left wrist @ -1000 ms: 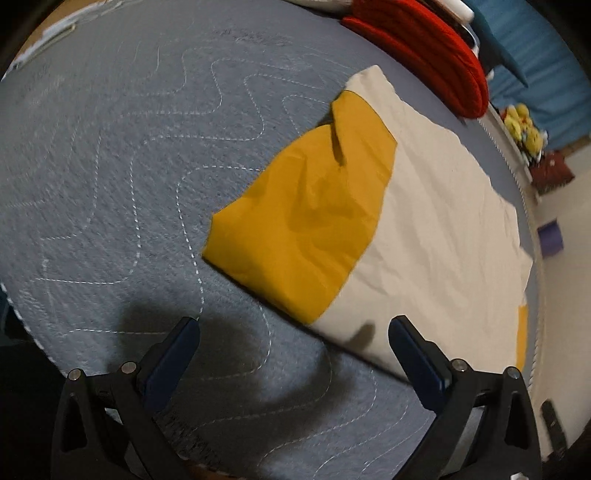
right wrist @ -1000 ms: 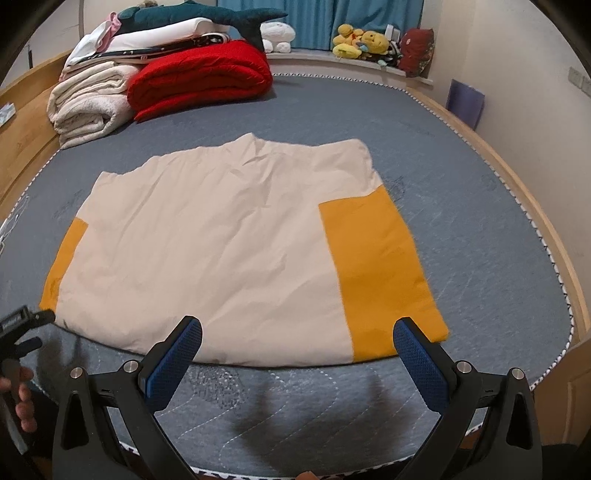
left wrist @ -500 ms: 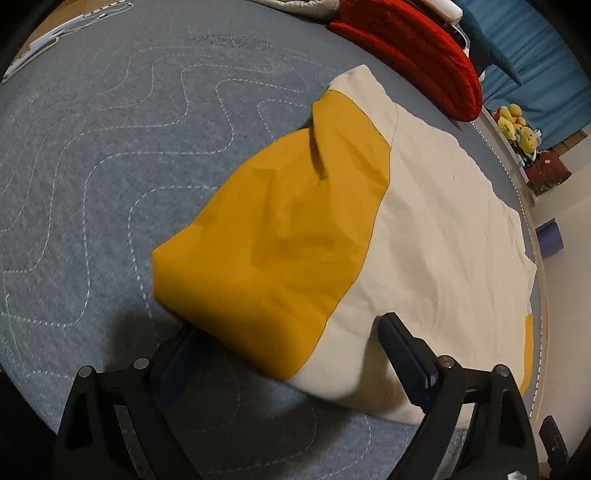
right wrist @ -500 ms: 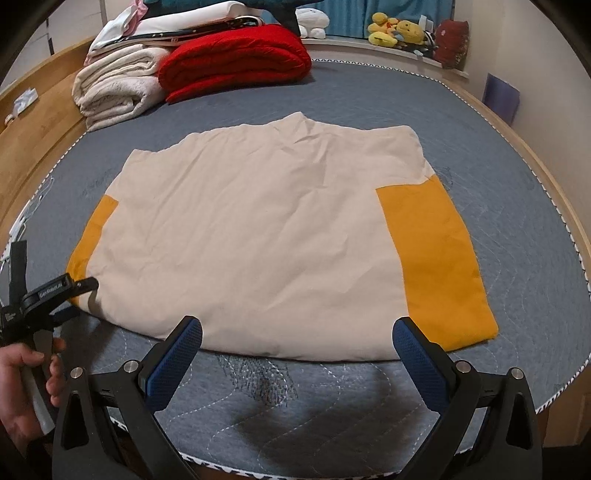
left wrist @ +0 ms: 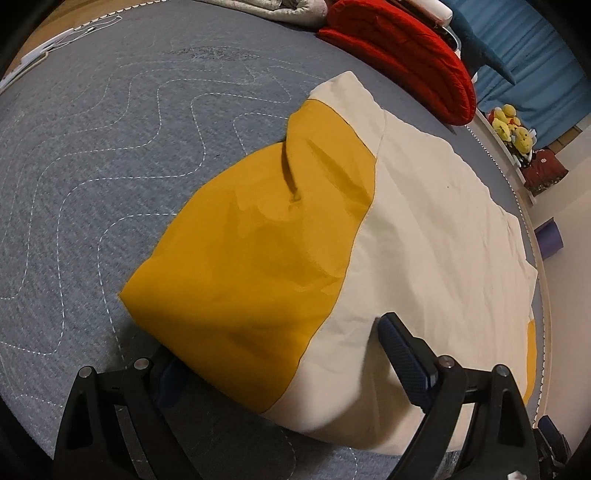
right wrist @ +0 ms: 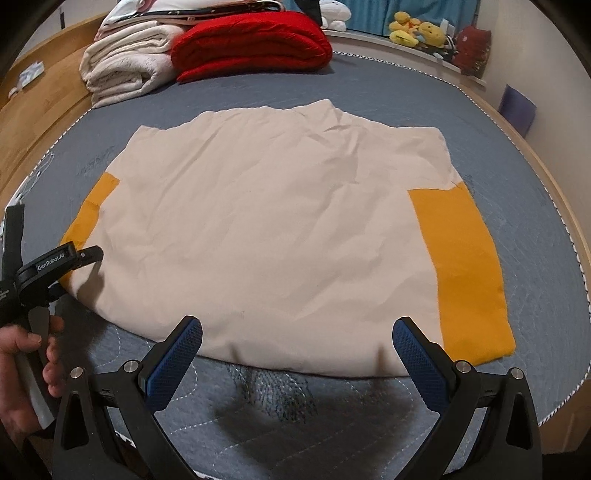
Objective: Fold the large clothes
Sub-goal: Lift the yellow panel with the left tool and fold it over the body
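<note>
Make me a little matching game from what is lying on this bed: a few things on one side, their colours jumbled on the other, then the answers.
Things:
1. folded quilt
2. folded blanket
3. soft toys
4. bed cover

Colours:
A. grey with white wavy stitching
B. yellow
C. red
D. off-white

Pairs: 1-C, 2-D, 3-B, 4-A

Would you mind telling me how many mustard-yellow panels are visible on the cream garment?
2: one yellow panel on the garment's right edge, another on its left edge beside the left gripper.
</note>
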{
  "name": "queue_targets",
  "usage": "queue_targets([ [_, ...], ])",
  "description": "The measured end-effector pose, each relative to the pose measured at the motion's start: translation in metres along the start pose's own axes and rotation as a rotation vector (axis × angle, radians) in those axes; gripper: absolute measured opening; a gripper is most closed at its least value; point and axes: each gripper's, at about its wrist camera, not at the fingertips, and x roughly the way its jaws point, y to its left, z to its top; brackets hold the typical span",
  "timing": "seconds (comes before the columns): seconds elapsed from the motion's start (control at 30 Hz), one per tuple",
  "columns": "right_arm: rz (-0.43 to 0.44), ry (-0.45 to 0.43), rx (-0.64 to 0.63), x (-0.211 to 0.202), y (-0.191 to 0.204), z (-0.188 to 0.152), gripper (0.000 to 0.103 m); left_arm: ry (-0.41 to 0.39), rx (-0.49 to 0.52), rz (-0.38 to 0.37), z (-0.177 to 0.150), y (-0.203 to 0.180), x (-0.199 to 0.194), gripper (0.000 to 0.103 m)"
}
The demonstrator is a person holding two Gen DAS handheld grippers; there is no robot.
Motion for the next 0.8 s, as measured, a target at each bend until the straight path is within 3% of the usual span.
queue_targets([
  [0.2,0.002,0.007,-0.018,0.007,0.008,0.005,0.102,-0.011,-0.003,-0.003,0.004,-0.003,0.003,0.089],
  [0.37,0.0,0.016,-0.033,0.013,0.012,0.008,0.102,-0.036,-0.01,-0.025,0.005,0.0,-0.002,0.046],
  [0.47,-0.001,0.013,-0.035,0.014,0.011,0.009,0.102,-0.054,0.007,-0.058,0.007,-0.001,-0.01,0.026],
  [0.7,0.055,-0.002,-0.074,0.012,0.026,0.008,0.102,-0.083,0.021,-0.146,0.012,0.001,-0.042,0.02],
  [0.8,0.082,-0.019,-0.103,0.009,0.034,0.008,0.102,-0.09,0.051,-0.141,0.012,0.003,-0.057,0.02],
])
